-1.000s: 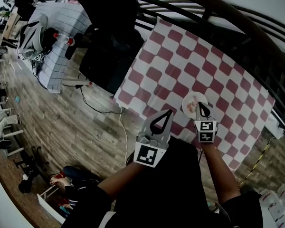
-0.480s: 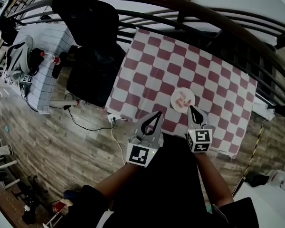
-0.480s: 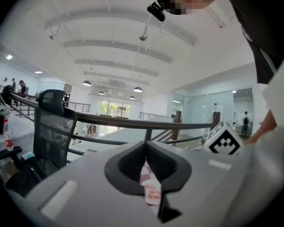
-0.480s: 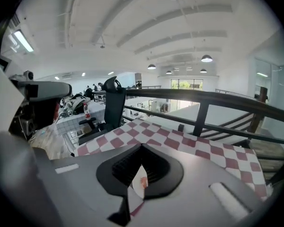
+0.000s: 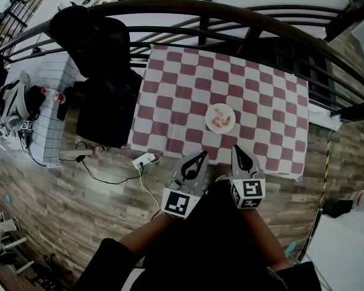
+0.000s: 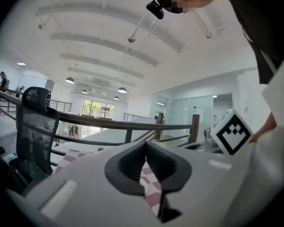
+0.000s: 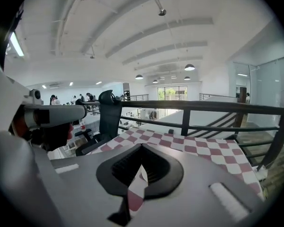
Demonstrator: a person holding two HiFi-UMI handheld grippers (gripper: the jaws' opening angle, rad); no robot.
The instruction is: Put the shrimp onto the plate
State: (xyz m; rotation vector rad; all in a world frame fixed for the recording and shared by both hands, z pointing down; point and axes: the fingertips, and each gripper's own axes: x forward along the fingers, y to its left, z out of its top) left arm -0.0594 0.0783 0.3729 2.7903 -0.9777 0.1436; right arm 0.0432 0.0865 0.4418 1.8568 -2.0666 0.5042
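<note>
Pink shrimp (image 5: 221, 121) lie on a small white plate (image 5: 208, 120) in the middle of the table with the red-and-white checked cloth (image 5: 261, 96). Both grippers hang at the table's near edge, short of the plate. My left gripper (image 5: 200, 155) points at the cloth's front edge with its jaws pressed together and nothing in them. My right gripper (image 5: 238, 150) sits just right of it, below the plate, also shut and empty. In the left gripper view (image 6: 145, 148) and the right gripper view (image 7: 141, 149), only a thin strip of cloth shows between the jaws.
A dark curved railing (image 5: 200, 8) runs behind the table. A black office chair (image 5: 103, 102) stands at the table's left side. A white power strip (image 5: 143, 160) and cables lie on the wooden floor near the left front corner. Another covered table (image 5: 51, 96) stands further left.
Both grippers have drawn back from the plate to the table's near edge. The right gripper was beside the plate a second ago. The head view now takes in the whole table.
</note>
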